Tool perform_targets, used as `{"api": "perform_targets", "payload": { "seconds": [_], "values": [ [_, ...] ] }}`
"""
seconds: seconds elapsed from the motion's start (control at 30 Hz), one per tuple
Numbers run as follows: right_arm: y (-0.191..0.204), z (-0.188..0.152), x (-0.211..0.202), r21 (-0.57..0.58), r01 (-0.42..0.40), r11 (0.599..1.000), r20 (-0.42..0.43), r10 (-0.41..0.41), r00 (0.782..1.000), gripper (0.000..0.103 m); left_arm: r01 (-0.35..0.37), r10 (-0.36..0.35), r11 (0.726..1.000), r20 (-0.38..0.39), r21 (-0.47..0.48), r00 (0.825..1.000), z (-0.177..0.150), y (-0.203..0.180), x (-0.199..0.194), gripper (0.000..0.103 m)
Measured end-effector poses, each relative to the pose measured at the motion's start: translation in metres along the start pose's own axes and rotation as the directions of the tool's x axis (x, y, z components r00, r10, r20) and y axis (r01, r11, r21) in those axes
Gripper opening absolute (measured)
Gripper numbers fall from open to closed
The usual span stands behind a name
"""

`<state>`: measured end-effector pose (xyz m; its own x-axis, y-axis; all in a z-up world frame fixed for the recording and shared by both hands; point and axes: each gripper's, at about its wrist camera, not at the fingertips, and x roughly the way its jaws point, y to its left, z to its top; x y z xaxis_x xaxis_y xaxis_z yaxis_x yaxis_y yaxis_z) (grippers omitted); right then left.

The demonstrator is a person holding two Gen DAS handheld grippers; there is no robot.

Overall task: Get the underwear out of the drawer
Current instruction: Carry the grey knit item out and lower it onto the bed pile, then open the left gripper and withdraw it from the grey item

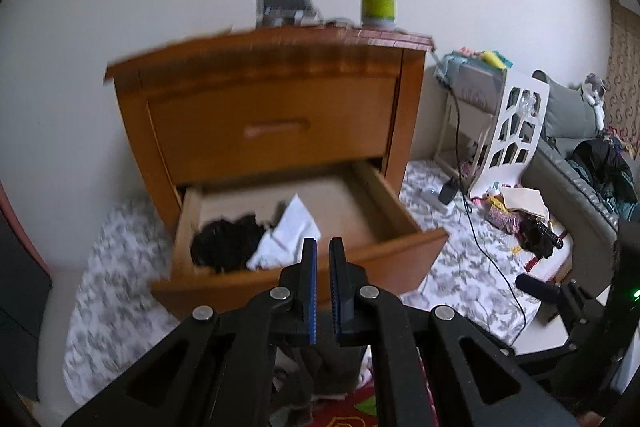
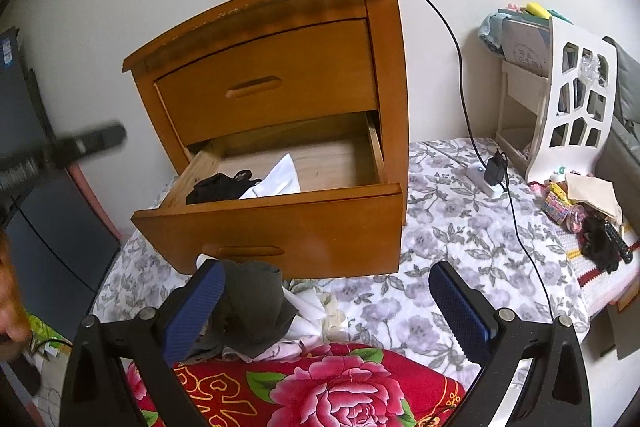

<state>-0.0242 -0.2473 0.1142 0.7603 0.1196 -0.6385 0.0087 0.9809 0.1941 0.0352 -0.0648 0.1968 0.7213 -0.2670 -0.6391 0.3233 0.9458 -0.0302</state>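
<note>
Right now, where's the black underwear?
In both wrist views the black underwear lies in the open lower drawer, at its left front corner, touching the white garment on its right.

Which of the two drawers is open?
The lower drawer: pulled out, black and white garments inside. The upper drawer sits flush and shut.

Soft, even daylight fills both views, with no harsh shadows or glare. The left wrist view is smeared by motion blur, worst on the nightstand (image 1: 264,99) and its open drawer (image 1: 304,227). The right wrist view is sharp. Fisheye distortion bends edges; corners are black.
</note>
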Motion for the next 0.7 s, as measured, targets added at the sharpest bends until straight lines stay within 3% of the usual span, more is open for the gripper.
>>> {"api": "perform_targets", "payload": {
  "seconds": [0.27,0.43,0.5,0.57,0.6,0.7],
  "values": [
    [0.003,-0.003,0.008,-0.008,-0.001,1.0,-0.026,0.001,1.0,0.103,0.0,-0.008,0.996,-0.091,-0.085,0.996,-0.031,0.011,0.026,0.006],
    [0.004,-0.005,0.014,-0.014,0.0,1.0,-0.042,0.0,0.999,0.103,-0.015,0.004,0.995,-0.11,-0.094,0.994,-0.038,0.013,0.031,0.006],
    [0.005,-0.006,0.016,-0.014,-0.001,1.0,-0.047,0.0,0.999,0.103,-0.022,0.01,0.995,-0.12,-0.095,0.993,-0.04,0.012,0.036,0.011],
    [0.005,-0.007,0.018,-0.016,-0.001,1.0,-0.053,0.0,0.999,0.103,-0.032,0.019,0.994,-0.127,-0.1,0.992,-0.043,0.013,0.039,0.033],
    [0.006,-0.008,0.019,-0.017,0.0,1.0,-0.054,-0.001,0.999,0.103,-0.041,0.027,0.993,-0.129,-0.109,0.991,-0.046,0.013,0.04,0.039],
    [0.007,-0.009,0.022,-0.022,0.002,1.0,-0.063,-0.003,0.998,0.103,-0.05,0.033,0.99,-0.128,-0.133,0.991,-0.05,0.017,0.042,0.046]
  ]
}}
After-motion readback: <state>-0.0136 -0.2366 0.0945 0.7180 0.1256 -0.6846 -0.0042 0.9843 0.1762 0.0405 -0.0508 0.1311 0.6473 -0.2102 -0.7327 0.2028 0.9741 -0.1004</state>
